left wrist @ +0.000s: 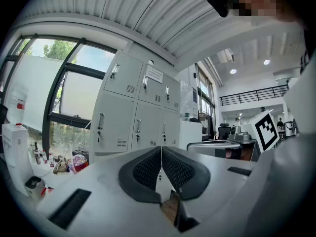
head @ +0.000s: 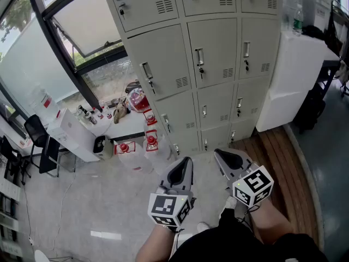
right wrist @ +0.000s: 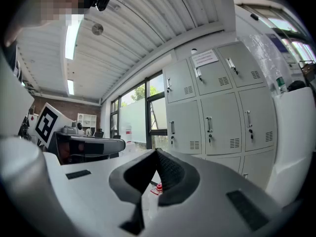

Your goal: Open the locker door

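A bank of grey lockers (head: 207, 53) stands ahead of me, every door I can see closed, each with a small upright handle (head: 199, 57). Both grippers are held level, well short of the lockers and touching nothing. In the head view my left gripper (head: 184, 162) sits low at centre and my right gripper (head: 221, 156) is beside it. The left gripper (left wrist: 161, 149) has its ribbed pads pressed together with nothing between them, lockers (left wrist: 123, 127) beyond. The right gripper (right wrist: 157, 154) is likewise shut and empty, facing locker doors (right wrist: 222, 117).
A tall white cabinet (head: 297, 70) with a bottle (head: 298, 18) on top stands right of the lockers. Water jugs with red caps (head: 150, 143) sit by the lockers' left foot, beside a low white table (head: 76, 132) with small bottles. A black chair (head: 35, 130) is at the far left.
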`<state>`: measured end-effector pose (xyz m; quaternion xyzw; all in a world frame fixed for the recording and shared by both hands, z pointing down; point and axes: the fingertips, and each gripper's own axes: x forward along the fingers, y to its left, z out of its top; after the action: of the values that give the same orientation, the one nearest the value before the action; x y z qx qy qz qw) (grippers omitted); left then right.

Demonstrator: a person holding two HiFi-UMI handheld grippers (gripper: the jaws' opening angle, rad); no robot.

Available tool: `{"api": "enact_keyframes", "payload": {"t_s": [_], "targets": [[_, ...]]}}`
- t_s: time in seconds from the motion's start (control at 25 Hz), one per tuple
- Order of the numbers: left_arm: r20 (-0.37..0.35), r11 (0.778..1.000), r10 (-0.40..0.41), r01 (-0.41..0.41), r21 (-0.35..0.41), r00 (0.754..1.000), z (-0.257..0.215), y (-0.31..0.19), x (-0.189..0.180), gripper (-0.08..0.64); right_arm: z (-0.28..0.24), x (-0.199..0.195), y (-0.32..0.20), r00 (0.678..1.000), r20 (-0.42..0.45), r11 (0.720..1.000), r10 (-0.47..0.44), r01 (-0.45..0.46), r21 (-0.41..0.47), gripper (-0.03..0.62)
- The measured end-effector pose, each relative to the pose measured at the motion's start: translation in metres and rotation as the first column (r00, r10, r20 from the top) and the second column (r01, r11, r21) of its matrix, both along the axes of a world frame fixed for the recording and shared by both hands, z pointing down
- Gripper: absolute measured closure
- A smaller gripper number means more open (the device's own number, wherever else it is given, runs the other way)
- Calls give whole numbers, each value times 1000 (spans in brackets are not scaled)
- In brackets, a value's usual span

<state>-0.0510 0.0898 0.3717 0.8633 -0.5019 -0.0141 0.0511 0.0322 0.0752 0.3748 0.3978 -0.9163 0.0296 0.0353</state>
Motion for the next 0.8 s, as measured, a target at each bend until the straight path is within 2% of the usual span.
{"api": "enact_keyframes", "payload": {"t_s": [0.4,0.8], "targets": [[-10,1000,8,-8,-4,1000,1,5,-4,540,-3,-6,6,1000,3,1000,-2,2,16,538],[-13,1000,17,-18,-21,1000,8,6,-9,540,2,-12,5,1000,-1,1000,0,0,-8,538]]}}
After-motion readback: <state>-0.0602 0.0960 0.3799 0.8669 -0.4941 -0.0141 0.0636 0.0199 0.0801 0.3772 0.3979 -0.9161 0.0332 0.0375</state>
